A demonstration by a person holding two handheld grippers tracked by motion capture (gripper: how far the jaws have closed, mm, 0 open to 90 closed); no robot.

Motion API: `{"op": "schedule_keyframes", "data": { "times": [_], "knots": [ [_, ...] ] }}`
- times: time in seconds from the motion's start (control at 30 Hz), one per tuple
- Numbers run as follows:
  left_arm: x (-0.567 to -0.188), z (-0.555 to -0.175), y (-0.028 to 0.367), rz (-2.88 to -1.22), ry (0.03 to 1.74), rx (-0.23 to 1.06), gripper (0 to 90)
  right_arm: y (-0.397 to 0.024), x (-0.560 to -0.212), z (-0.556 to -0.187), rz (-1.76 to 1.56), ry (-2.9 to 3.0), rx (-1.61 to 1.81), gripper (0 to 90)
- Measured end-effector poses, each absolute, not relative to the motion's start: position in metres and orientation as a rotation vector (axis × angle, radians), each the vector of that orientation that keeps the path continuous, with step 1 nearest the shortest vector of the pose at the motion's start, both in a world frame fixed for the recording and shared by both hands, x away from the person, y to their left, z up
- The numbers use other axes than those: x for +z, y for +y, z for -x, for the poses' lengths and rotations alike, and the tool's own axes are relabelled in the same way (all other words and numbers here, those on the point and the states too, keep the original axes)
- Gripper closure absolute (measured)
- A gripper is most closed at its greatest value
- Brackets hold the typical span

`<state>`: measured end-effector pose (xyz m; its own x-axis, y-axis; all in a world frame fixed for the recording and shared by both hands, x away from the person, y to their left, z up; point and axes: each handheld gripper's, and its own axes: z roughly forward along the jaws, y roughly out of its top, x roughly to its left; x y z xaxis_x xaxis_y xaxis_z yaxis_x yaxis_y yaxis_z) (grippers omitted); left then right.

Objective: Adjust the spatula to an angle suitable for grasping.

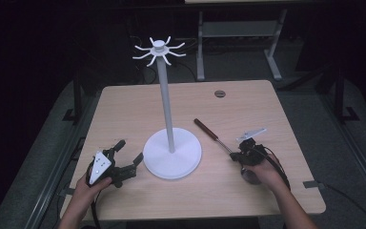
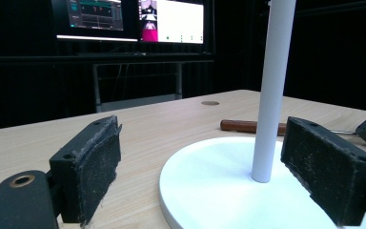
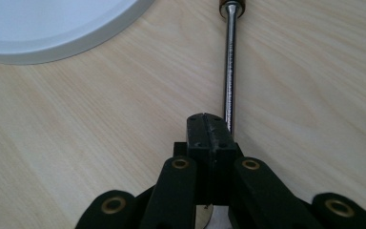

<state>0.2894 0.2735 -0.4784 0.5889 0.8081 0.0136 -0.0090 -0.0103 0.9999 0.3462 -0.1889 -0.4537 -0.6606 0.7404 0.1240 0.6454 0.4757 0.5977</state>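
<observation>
A white stand rises from a round base (image 1: 171, 160) at the table's middle, its pole (image 1: 167, 105) topped by a ring of hooks (image 1: 158, 50). My left gripper (image 1: 129, 151) is open just left of the base; in its own view the pads (image 2: 93, 167) frame the pole (image 2: 271, 86) and base (image 2: 219, 186). To the right of the base lies a utensil with a brown wooden handle (image 1: 206, 130) and a metal shaft (image 3: 228, 62). My right gripper (image 1: 233, 155) is shut, its tips (image 3: 208, 119) right beside the shaft's near end. The utensil's head is hidden under the gripper.
The wooden table (image 1: 124, 109) has a round cable grommet (image 1: 219, 93) near its far edge. Dark floor and a metal desk frame (image 1: 200, 47) lie beyond. Monitors (image 2: 171, 21) glow in the left gripper view. Bare tabletop lies behind the stand and at the front.
</observation>
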Motion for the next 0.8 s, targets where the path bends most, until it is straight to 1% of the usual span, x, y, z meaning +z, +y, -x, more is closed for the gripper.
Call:
{"op": "schedule_keyframes", "data": {
  "times": [0.8],
  "knots": [
    [-0.478, -0.289, 0.273, -1.450, 0.721, 0.747, 12.6, -0.226, -0.452, -0.363, -1.281, 2.483, 0.937, 89.7]
  ]
}}
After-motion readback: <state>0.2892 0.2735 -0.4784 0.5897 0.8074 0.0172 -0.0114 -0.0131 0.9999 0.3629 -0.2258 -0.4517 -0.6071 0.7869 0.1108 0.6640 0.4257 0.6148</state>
